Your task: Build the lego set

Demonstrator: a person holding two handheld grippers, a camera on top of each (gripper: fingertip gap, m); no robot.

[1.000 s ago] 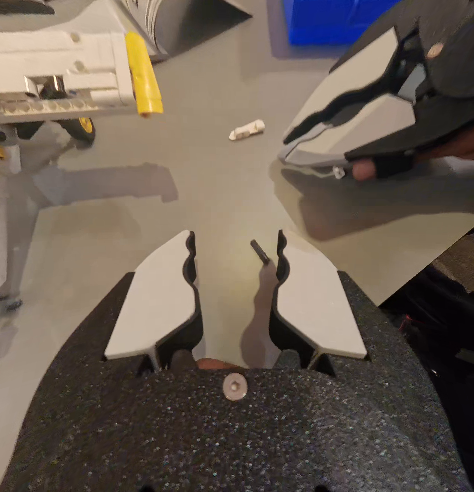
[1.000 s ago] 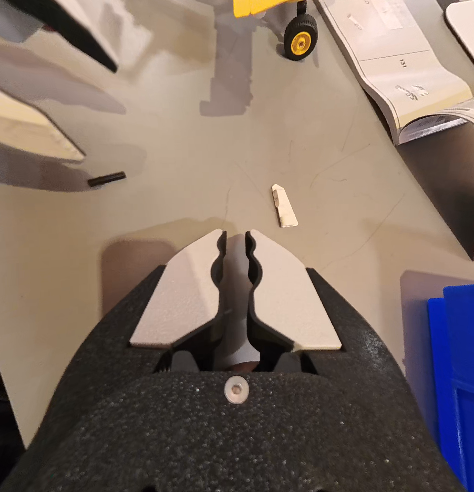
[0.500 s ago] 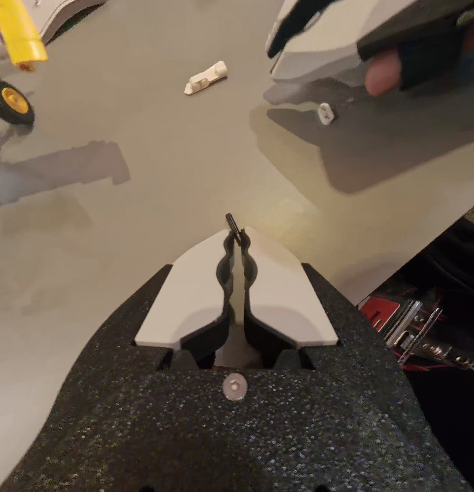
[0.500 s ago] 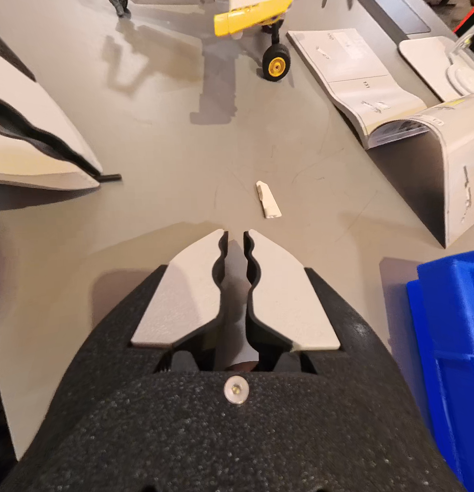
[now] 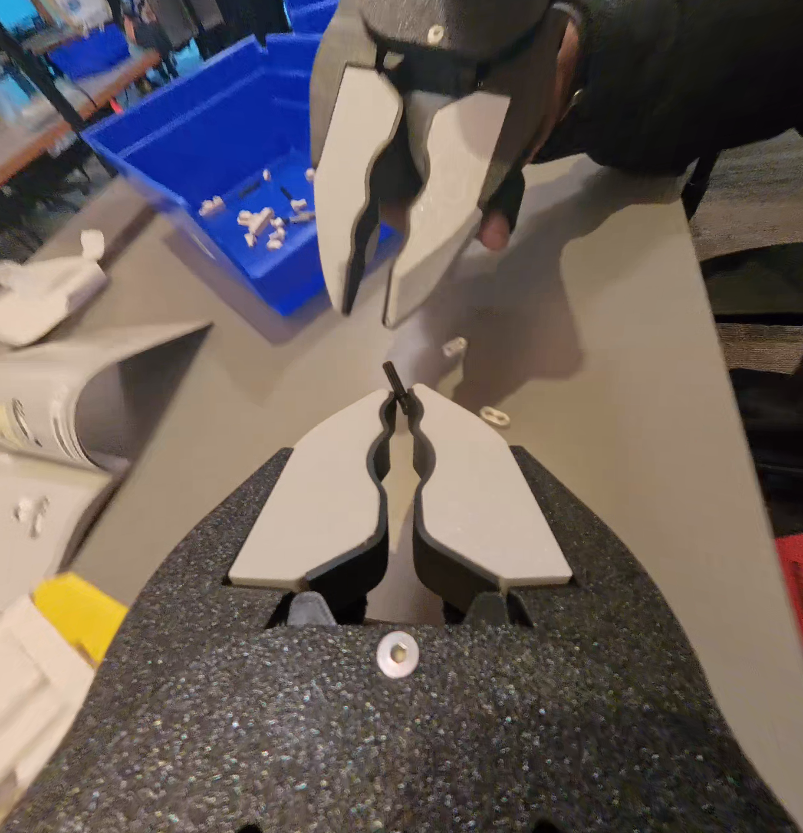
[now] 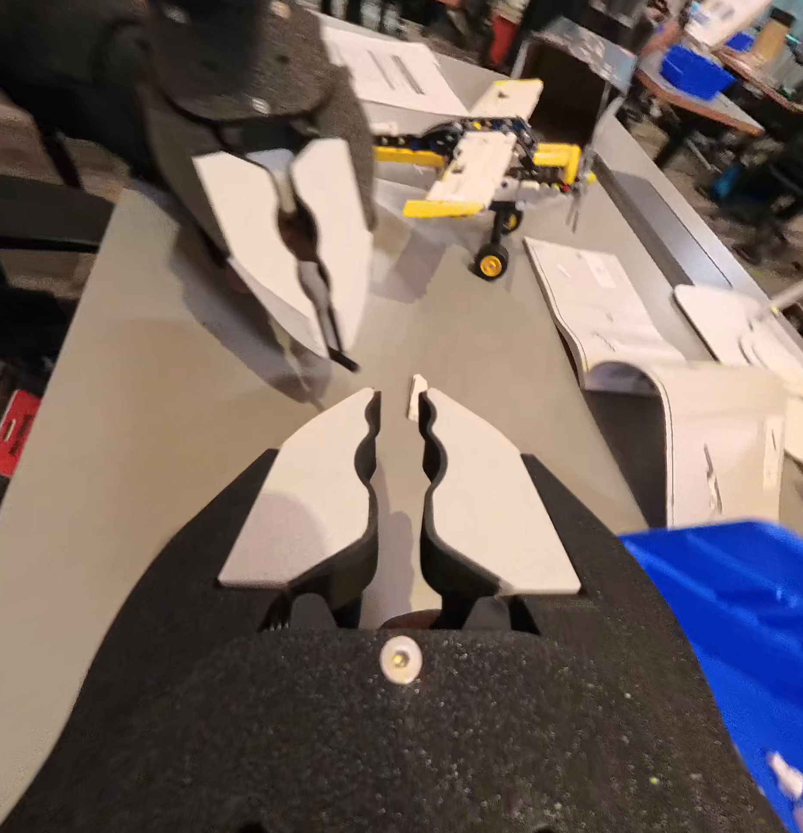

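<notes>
Left gripper (image 5: 400, 393) pinches a short black pin (image 5: 394, 377) at its very tips, right gripper (image 6: 399, 396) slightly parted and empty over a white piece (image 6: 415, 396) at 12 o'clock on the surface (image 5: 616, 405); such a shallow tip hold may let the pin twist out.

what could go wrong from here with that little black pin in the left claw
1. The left claw pinches the black pin only at its very tips, with most of the pin sticking out, so it could twist or slip free.
2. The right claw hangs open just in front, so a bump could knock the pin loose.
3. If dropped, the pin could land among the small white pieces on the grey table, near its edge.
</notes>
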